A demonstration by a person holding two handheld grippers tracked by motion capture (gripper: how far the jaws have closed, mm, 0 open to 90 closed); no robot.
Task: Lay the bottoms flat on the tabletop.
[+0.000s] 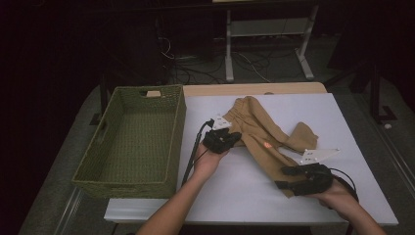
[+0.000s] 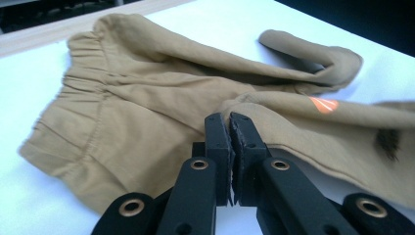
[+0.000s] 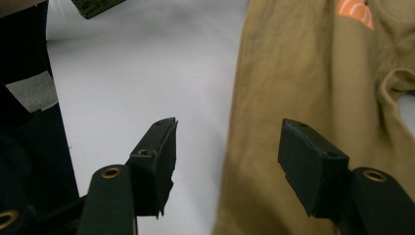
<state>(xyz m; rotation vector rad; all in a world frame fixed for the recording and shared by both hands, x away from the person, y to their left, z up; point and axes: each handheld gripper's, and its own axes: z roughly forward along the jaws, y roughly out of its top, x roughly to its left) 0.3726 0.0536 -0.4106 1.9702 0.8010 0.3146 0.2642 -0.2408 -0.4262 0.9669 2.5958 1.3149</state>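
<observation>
Tan trousers (image 1: 259, 132) with an elastic waistband lie crumpled on the white table (image 1: 235, 196), one leg folded back at the right. A small orange mark (image 2: 323, 104) shows on the near leg. My left gripper (image 2: 230, 120) is shut, its tips pinching a fold of the trousers (image 2: 147, 93) just below the waistband; in the high view it (image 1: 234, 138) sits at the garment's left edge. My right gripper (image 3: 229, 125) is open at the lower leg end (image 1: 284, 177), one jaw over bare table, the other over the tan fabric (image 3: 303, 68).
A large green woven basket (image 1: 180, 132) stands empty on the table's left side, close to the left hand. Black cables trail from both grippers. Beyond the far edge are a metal stand's legs (image 1: 306, 63) and floor cables.
</observation>
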